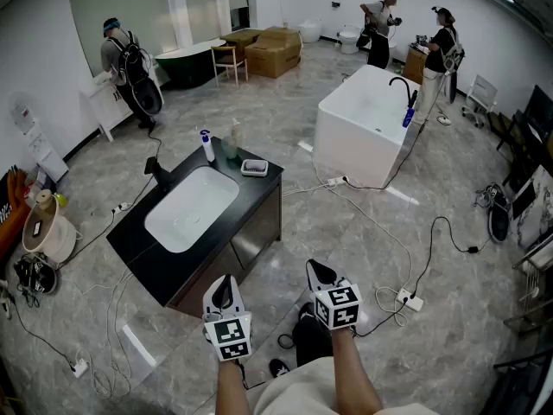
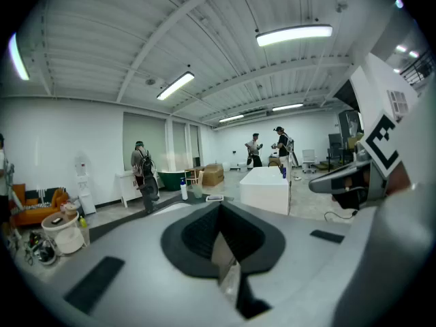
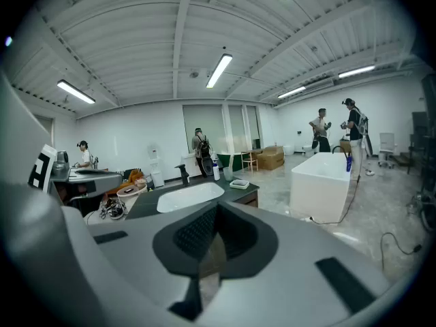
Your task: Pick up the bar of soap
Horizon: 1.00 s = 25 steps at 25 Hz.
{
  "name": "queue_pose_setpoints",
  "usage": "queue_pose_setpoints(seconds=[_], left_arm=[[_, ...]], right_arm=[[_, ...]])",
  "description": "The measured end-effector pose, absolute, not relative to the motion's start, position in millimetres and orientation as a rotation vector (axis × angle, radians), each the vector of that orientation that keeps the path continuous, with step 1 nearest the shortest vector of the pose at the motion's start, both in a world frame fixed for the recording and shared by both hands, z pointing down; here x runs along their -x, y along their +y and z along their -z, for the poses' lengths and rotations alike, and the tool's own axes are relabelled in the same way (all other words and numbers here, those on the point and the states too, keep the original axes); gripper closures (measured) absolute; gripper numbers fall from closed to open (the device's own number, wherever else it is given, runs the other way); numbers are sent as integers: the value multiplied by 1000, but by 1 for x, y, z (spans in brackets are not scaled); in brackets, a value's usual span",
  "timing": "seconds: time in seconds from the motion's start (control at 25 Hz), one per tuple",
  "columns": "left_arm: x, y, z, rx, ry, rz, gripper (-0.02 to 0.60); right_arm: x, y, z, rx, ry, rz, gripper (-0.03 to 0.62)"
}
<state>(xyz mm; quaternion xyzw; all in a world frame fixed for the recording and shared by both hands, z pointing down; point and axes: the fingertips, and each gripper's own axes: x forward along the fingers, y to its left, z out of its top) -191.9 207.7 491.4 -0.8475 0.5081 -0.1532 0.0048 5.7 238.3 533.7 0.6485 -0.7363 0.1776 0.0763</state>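
Closest to us, the left gripper [image 1: 225,289] and the right gripper [image 1: 320,275] are held out side by side above the grey marbled floor [image 1: 346,232]. In each gripper view the jaws meet in a tight seam with nothing between them, so both are closed and empty.

Just past them stands a black counter [image 1: 138,240] on a brown cabinet, with a white sink [image 1: 192,207] sunk into its top and a black tap [image 1: 158,173] on its left edge. The bar of soap [image 1: 254,168] lies in a shallow white dish [image 1: 244,164] at the counter's far right corner, well apart from both grippers. It shows only as a small pale-grey slab, and we cannot make out more than that. Near the dish stand a white bottle [image 1: 207,145] with a blue top and a clear bottle [image 1: 232,141].

Cables trail across the floor to a white bathtub [image 1: 363,124] on the right. Further back are cardboard boxes [image 1: 272,50], a wooden chair [image 1: 226,61] and a dark green tub [image 1: 190,63]. One person [image 1: 125,63] stands by the left wall, and two more people [image 1: 378,28] stand at the far end of the white-walled room.
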Motion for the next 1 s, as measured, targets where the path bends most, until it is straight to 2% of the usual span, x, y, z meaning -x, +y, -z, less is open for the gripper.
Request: queue_pose_setpoints(seconds=[0.44, 1.0], left_arm=[[202, 142, -494, 2662, 1734, 383, 577], [161, 25, -500, 2693, 1762, 444, 576]], right_arm=[[4, 165, -541, -1854, -2319, -566, 589], [-27, 49, -534, -1731, -2352, -493, 588]])
